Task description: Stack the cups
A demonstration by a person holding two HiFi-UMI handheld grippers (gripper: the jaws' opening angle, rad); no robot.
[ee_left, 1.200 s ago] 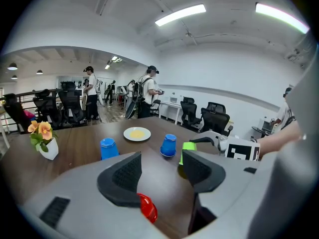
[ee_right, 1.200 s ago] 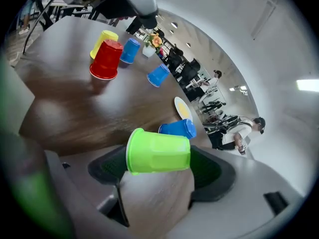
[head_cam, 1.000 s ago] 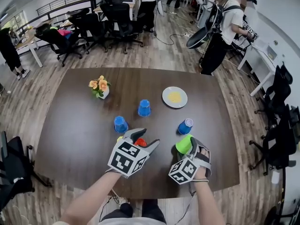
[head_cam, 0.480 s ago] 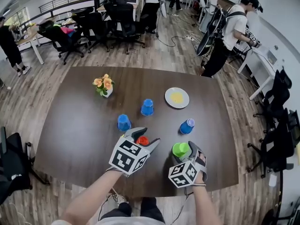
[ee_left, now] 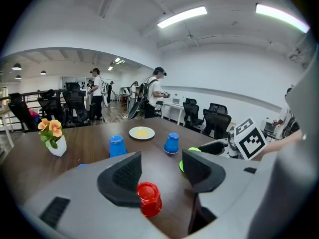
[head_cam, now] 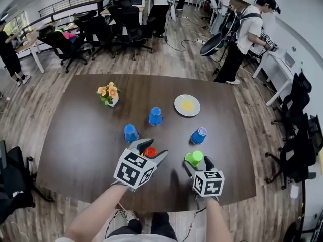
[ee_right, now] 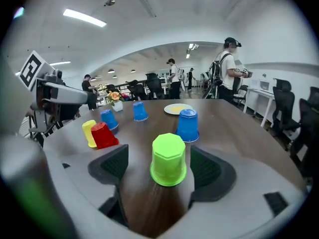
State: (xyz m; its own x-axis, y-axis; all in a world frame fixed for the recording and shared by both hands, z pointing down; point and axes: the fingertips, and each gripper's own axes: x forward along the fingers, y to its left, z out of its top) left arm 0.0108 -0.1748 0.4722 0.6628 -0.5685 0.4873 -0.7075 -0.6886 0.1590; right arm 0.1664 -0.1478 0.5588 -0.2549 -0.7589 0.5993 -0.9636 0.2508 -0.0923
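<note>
A green cup (ee_right: 169,159) stands upside down on the dark table (head_cam: 81,140). It is between the jaws of my right gripper (ee_right: 162,167), which is open with gaps on both sides. In the head view the green cup (head_cam: 194,158) sits just beyond the right gripper (head_cam: 196,164). My left gripper (ee_left: 162,167) is open around an upside-down red cup (ee_left: 149,198); the cup lies close to the left jaw and well clear of the right one. A yellow cup (ee_right: 89,132) stands beside the red cup (ee_right: 104,135). Three blue cups (head_cam: 130,133) (head_cam: 155,116) (head_cam: 198,135) stand upside down farther out.
A white plate (head_cam: 187,105) with something yellow on it and a small vase of orange flowers (head_cam: 108,93) sit at the far side. Office chairs and desks ring the table. People stand in the background, the nearest one (head_cam: 242,34) at the far right.
The right gripper held the green cup tilted above the table. The cup now stands on the table and the gripper has opened and drawn back toward me. The left gripper has hardly moved.
</note>
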